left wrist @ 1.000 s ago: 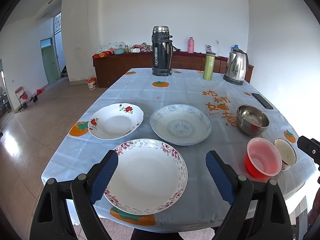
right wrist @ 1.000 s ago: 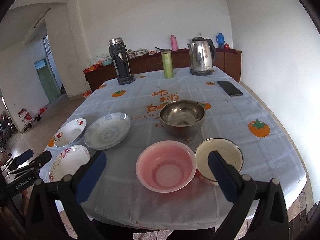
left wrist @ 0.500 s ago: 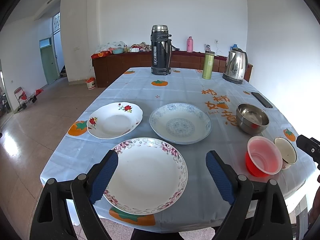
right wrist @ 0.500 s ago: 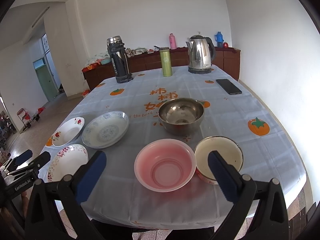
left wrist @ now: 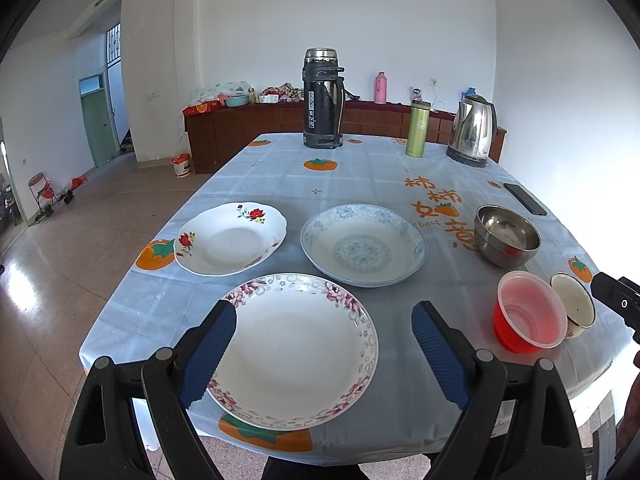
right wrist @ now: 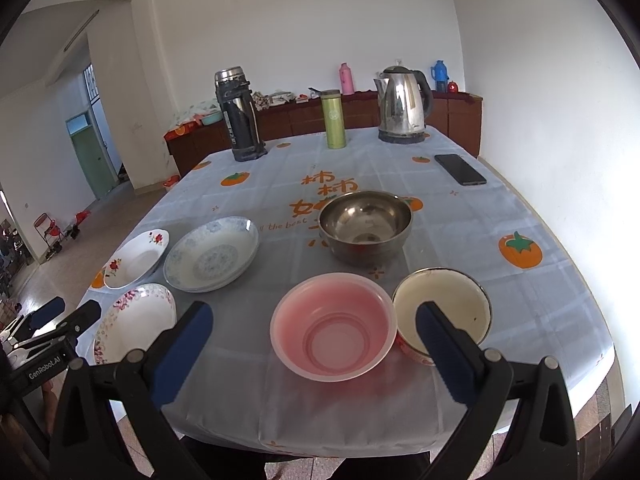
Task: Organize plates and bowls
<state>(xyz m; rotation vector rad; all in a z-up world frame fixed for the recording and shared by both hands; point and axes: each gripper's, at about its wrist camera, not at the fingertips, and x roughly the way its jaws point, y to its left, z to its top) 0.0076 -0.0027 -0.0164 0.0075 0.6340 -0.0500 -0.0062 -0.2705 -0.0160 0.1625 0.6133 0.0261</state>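
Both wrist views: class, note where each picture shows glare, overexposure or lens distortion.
Left wrist view: the table edge at far right blows out to white, glare patches shine on the floor at left, and the walls curve. Right wrist view: the table's near right corner is overexposed, the kettle carries bright reflections, and black fisheye corners frame the picture.

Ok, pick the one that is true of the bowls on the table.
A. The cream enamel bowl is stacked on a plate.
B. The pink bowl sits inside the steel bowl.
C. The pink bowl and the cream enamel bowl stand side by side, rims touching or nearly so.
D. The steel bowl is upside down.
C: the pink bowl stands right beside the cream enamel bowl, and the steel bowl sits upright behind them.
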